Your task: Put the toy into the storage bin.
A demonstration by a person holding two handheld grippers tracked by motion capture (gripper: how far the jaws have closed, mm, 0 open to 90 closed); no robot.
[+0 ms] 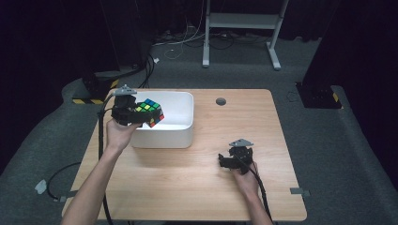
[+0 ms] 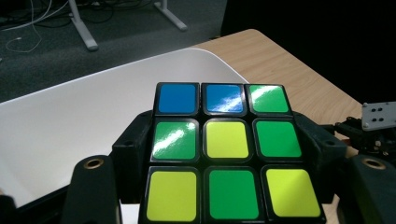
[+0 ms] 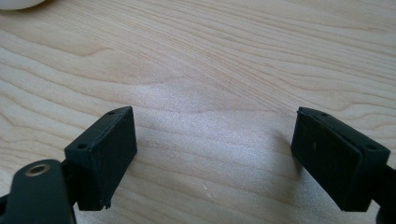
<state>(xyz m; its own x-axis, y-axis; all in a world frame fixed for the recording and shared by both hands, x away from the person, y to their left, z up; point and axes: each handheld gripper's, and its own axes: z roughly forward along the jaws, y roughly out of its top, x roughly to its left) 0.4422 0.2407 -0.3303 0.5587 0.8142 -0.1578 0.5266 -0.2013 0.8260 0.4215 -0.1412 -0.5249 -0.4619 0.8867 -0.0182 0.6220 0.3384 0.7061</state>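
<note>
From above, the left gripper [image 1: 141, 114] is raised over the near left corner of the white tub [image 1: 185, 123], with the puzzle cube [image 1: 150, 111] held between its jaws just above the tub's rim; the cube looks tilted from here, with green, yellow and blue tiles on top and a little red along its lower edge. The left gripper view gives what the high view cannot: the cube's upper face close up, a row of two blue tiles and a green one at the far side, then green, yellow, green, then yellow, green, yellow nearest the camera, and the two black jaws pressed flat against opposite sides of the cube [image 2: 226, 151]. Behind it spreads the tub's pale inside [image 2: 70, 121], and the wooden table [image 2: 280, 70] runs off to the right. The right gripper [image 1: 228, 161] sits low over the table [image 1: 187, 187], well apart from the tub, near the person's side. Its own view shows what the high view leaves too small to read: the jaws stand wide apart with nothing between them, only bare wood grain [image 3: 210, 70] beneath, and a sliver of the tub's edge [image 3: 18, 3] at the top left corner.
</note>
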